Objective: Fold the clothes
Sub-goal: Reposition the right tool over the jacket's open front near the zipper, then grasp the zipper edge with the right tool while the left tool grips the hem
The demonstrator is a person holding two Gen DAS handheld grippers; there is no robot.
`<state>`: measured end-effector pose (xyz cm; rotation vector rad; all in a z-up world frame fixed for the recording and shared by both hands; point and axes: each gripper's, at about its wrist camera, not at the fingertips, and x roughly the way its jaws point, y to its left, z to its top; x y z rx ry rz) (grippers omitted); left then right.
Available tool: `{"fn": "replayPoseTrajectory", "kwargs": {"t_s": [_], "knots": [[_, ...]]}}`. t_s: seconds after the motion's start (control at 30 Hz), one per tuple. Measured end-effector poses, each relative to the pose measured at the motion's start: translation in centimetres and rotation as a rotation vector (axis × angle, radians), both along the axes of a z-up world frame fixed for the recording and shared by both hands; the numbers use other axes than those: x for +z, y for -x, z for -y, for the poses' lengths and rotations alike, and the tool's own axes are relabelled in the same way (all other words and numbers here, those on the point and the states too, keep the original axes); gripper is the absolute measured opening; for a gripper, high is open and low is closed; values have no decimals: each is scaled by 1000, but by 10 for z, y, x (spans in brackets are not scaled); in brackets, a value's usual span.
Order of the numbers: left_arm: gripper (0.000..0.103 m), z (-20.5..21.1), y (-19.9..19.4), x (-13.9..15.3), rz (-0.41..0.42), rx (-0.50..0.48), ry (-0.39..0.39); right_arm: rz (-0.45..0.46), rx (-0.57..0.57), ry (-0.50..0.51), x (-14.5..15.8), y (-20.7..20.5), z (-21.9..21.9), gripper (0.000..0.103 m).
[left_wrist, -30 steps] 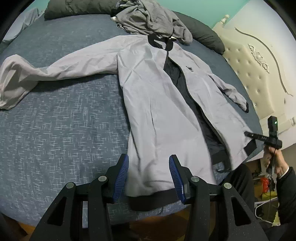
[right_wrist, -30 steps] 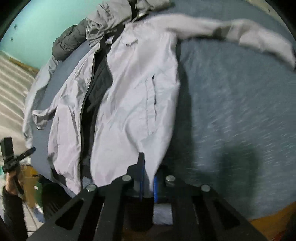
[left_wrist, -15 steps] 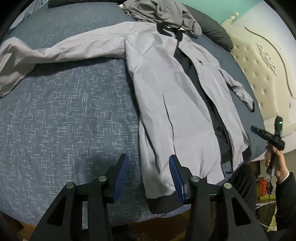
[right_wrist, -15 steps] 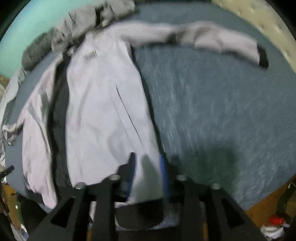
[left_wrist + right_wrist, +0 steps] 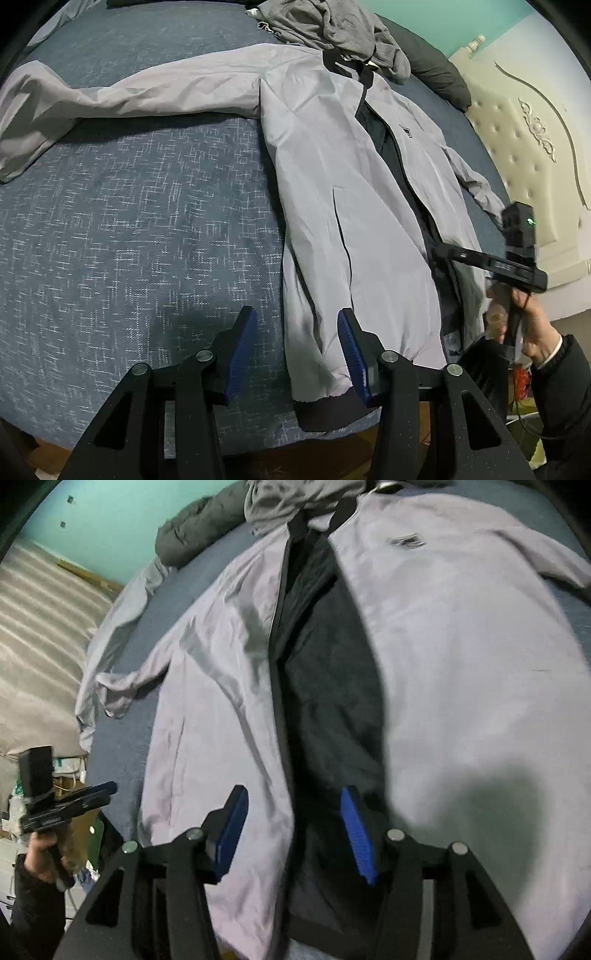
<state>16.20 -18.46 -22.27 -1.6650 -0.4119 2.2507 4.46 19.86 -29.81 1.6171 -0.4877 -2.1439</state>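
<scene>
Right hand-held gripper (image 5: 291,834) opening, empty, over jacket (image 5: 461,664)

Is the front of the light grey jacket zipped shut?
No, the light grey jacket lies open down the front, with its dark lining showing between the two panels.

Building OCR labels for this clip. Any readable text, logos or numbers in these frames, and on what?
No text can be read.
Chest logo on the jacket: a small dark emblem, too small to read; blurred in the right wrist view.
Other gripper's body: a pale mark, too small to read.
Green light on its top block: an indicator, not text.
</scene>
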Motion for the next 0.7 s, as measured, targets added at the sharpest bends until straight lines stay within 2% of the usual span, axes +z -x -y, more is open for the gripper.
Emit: {"fn": "replayPoseTrajectory", "kwargs": {"t_s": [0.17,0.2,0.23,0.3,0.33,0.5,0.57,0.7], "knots": [[49,-7,-1,-9,19,-35,2,38,15,8,-18,2,19,51],[49,-9,-2,-11,25,-40,0,34,21,16,-19,0,20,36],[49,-11,-2,-14,31,-45,-2,29,28,24,-20,-2,22,30],[49,-16,-3,-20,42,-55,0,18,41,41,-20,-6,25,10],[49,-18,-3,-22,47,-61,2,6,44,52,-18,-9,24,7],[49,-28,-5,-31,66,-87,16,-82,3,101,10,-12,5,4],[49,-33,-6,-32,68,-99,18,-122,-21,101,25,-12,-9,4],[49,-45,-7,-35,66,-115,3,-142,-36,72,36,-13,-20,4]]}}
